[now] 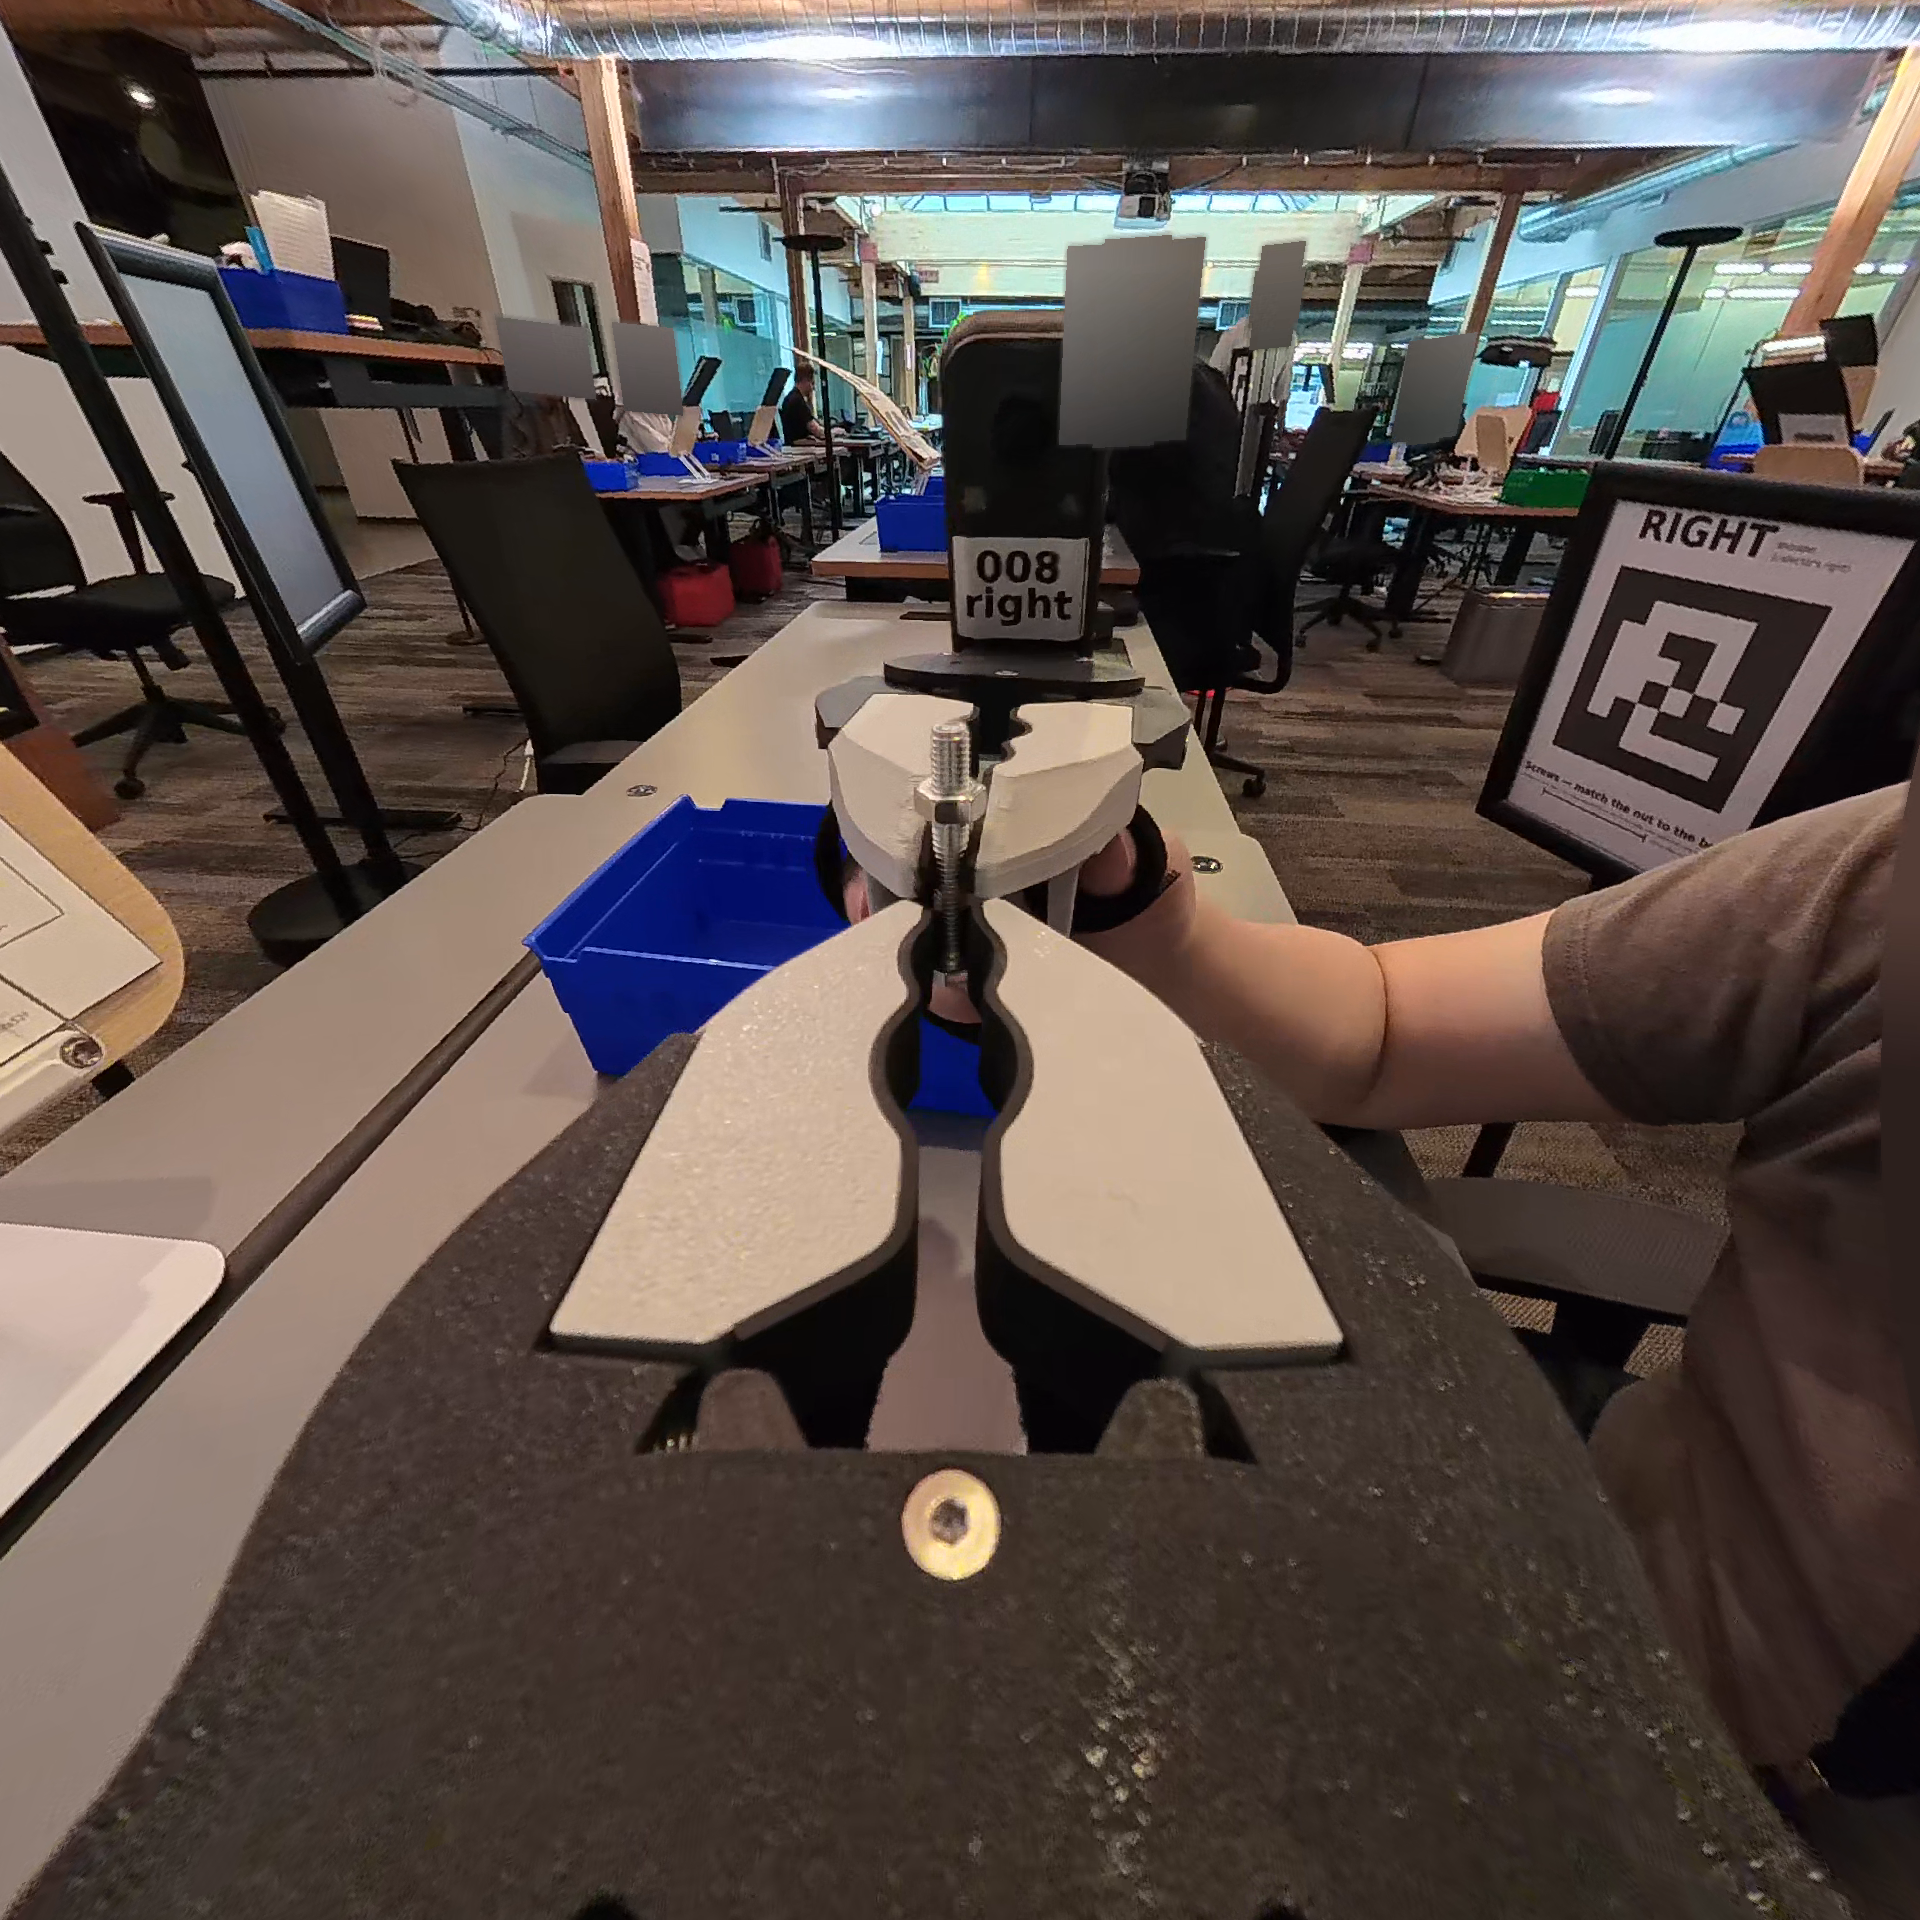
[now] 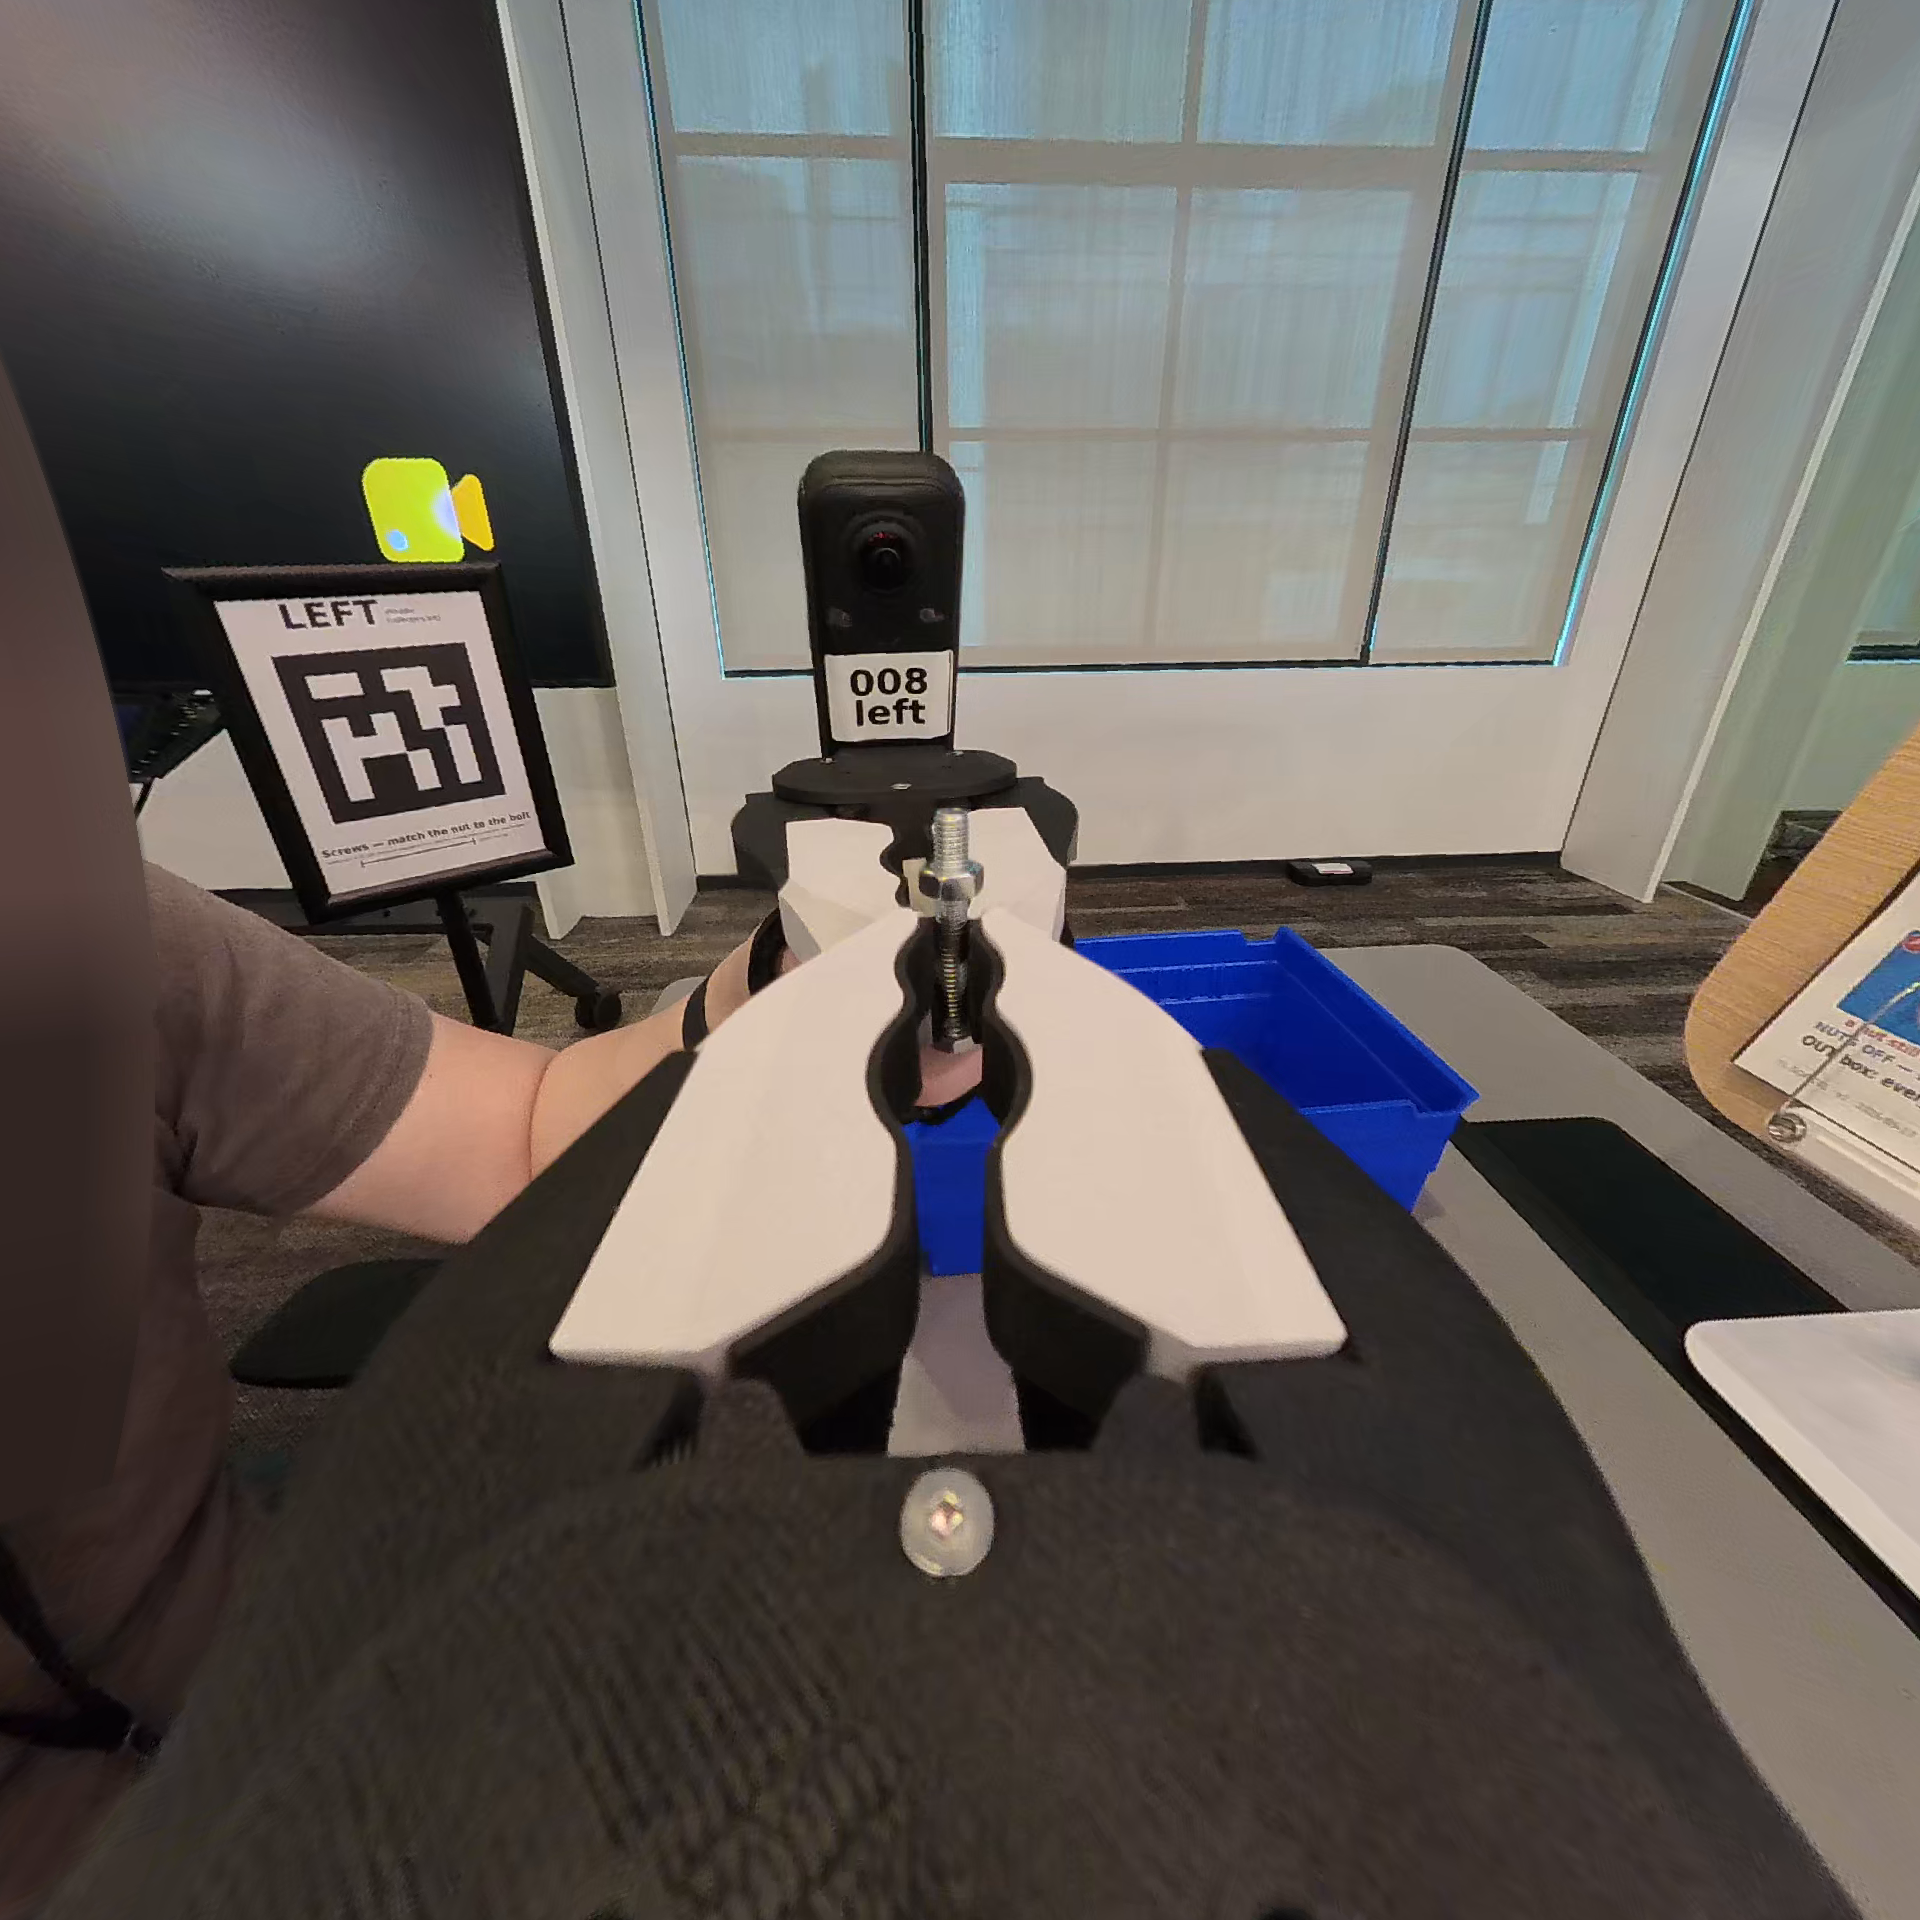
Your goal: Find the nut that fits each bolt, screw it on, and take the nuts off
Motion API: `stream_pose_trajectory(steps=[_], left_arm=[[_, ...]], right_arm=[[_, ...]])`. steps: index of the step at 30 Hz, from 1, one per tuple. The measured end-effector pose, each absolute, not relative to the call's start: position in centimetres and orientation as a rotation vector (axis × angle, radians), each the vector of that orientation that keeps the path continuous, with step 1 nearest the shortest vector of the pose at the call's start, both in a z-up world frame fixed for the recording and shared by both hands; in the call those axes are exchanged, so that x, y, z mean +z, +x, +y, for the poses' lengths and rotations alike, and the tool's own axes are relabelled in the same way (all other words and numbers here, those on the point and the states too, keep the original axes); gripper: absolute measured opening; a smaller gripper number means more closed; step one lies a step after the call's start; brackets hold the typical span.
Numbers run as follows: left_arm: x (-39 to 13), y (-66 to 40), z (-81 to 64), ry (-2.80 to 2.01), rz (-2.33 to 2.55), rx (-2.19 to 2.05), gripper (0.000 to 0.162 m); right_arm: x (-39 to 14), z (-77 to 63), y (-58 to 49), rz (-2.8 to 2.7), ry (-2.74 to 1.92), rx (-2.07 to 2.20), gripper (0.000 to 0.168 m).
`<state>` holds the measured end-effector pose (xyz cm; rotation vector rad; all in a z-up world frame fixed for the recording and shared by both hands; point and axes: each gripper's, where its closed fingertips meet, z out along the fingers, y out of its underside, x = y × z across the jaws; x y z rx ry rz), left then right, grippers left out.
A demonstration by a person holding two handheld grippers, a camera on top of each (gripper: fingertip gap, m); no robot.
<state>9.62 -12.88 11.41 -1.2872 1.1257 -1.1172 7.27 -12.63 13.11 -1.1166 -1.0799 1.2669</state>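
A silver bolt (image 1: pixel 951 883) stands upright between my two grippers, which face each other tip to tip above the blue bin (image 1: pixel 675 914). A hex nut (image 1: pixel 950 800) sits partway down its thread, with bare thread above it. My left gripper (image 1: pixel 951 920) is shut on the bolt's shaft below the nut. My right gripper (image 2: pixel 951 914) is shut right at the nut (image 2: pixel 951 883), on the bolt (image 2: pixel 951 977). How it grips the nut is partly hidden. The bolt's head shows through the jaw gaps in both views.
The blue bin (image 2: pixel 1299 1039) rests on the grey table (image 1: pixel 312 1039). Framed marker signs stand at either side (image 1: pixel 1704 665) (image 2: pixel 384 727). A person's forearm (image 1: pixel 1403 1018) reaches in from the right. A white sheet (image 1: pixel 83 1330) lies at the table's near left. Only a small space, under 4 cm, lies between the two pairs of fingers.
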Motion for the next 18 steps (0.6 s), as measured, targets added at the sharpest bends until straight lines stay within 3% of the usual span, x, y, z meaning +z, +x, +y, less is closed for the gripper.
stream_pose_trajectory(steps=[2, 6, 9, 18], left_arm=[[11.5, 9.7, -13.0, -1.274, 1.128, -1.119, 0.005], [11.3, 9.6, -12.9, -1.314, 1.139, -1.094, 0.034], [11.6, 8.6, -12.2, -1.347, 1.119, -1.022, 0.037], [13.1, 2.9, -9.6, -1.462, 0.969, -0.843, 0.031]], right_arm=[[13.1, -12.7, 7.3, -1.087, -1.125, 1.256, 0.006], [13.7, -12.0, 8.4, -1.075, -1.162, 1.223, 0.006], [12.9, -9.9, 12.0, -1.108, -1.385, 1.076, 0.006], [-4.4, -1.2, 33.6, -0.517, -2.621, 0.399, 0.006]])
